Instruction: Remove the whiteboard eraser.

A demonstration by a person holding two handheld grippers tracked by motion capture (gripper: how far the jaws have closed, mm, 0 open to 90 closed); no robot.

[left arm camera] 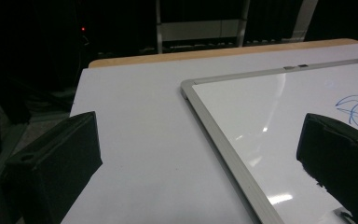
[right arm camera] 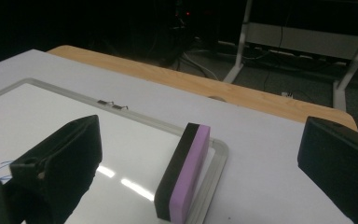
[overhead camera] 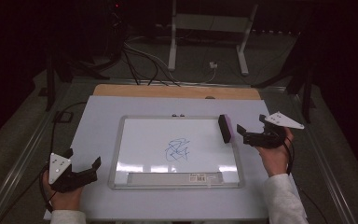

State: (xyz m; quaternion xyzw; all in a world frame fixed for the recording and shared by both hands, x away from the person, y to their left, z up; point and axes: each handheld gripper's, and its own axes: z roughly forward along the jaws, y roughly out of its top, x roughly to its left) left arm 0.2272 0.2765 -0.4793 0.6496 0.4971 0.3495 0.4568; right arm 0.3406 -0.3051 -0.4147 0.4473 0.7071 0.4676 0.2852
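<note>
In the high view, a rectangular whiteboard with a thin silver metal frame (overhead camera: pixel 116 154) lies in the centre of the frame on a pale lilac-white tabletop sheet (overhead camera: pixel 93 121), whose far edge shows a strip of light wooden table edge (overhead camera: pixel 177 91) in the upper middle. A tangled blue marker scribble (overhead camera: pixel 177 149) sits near the middle of the board. A small block eraser with a black felt face and a purple foam back (overhead camera: pixel 225 128) stands on its long edge at the board's upper right corner, resting on the white surface just inside the frame. The right gripper (overhead camera: pixel 248 132), black with a grey three-cornered plate on top, is held at the right of the frame just beside the eraser; its jaws stand wide apart, hold nothing, and do not touch the block. In the right gripper view the eraser (right arm camera: pixel 184 172) is in the lower centre between the two spread jaws, nearer the left one, with clear space on either side. The left gripper (overhead camera: pixel 83 162) is at the lower left of the high view, over the bare sheet beside the board's left edge, well apart from the eraser; its jaws are likewise fully spread and empty. In the left gripper view the board's frame (left arm camera: pixel 223 140) runs diagonally from the upper middle to the bottom, and part of the scribble (left arm camera: pixel 356 107) shows at the right edge.
</note>
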